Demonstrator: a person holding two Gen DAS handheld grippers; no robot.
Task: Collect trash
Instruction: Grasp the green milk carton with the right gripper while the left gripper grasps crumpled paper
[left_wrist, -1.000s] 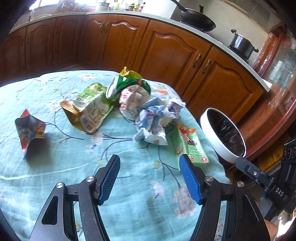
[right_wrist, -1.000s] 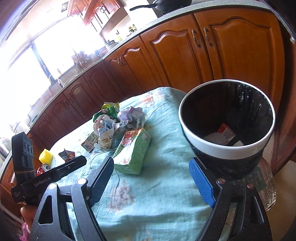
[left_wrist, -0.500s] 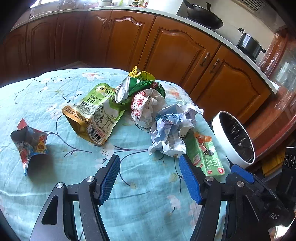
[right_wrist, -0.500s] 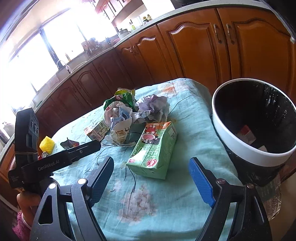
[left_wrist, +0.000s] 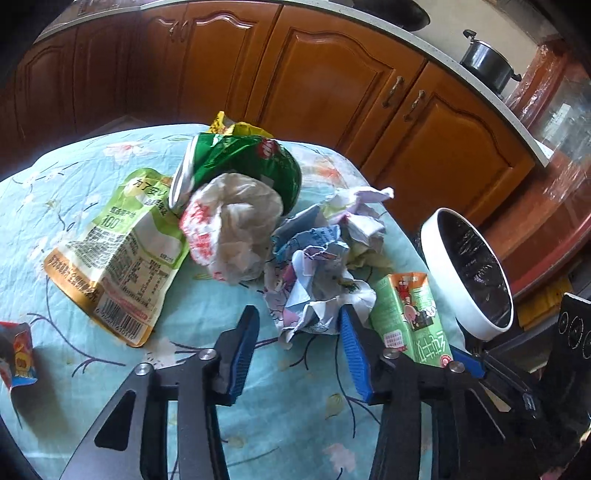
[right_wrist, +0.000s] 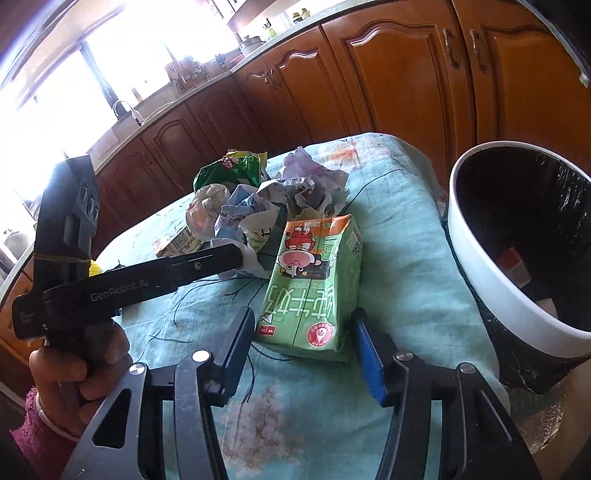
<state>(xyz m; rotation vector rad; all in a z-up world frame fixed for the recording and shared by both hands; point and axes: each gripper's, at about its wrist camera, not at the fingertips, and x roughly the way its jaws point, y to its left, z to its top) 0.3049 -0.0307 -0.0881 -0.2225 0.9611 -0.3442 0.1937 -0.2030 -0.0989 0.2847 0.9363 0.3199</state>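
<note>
Left wrist view first: we see our left gripper (left_wrist: 297, 328) released, its 2 blue pads spread, with the near end of the crumpled paper wad (left_wrist: 314, 273) lying between the fingertips; we cannot tell whether either pad touches it. Just right of the right-hand pad lies the green milk carton (left_wrist: 410, 317), flat on the teal tablecloth (left_wrist: 288, 417) near the table's right edge. Beyond the wad sit a white plastic bag ball (left_wrist: 232, 229), a green snack bag (left_wrist: 240, 162) and a flat green pouch (left_wrist: 122, 251); a small red wrapper (left_wrist: 16, 354) lies apart at the left edge. The white-rimmed trash bin (left_wrist: 430, 247) stands off the table's right edge.

Right wrist view: our right gripper (right_wrist: 304, 334) is also released, its pads flanking the carton's (right_wrist: 314, 284) near end, not clamped on it. The bin (right_wrist: 491, 280) stands just right, off the table edge, with a few scraps inside. Our left hand (right_wrist: 77, 365) holds the other gripper at left.
</note>
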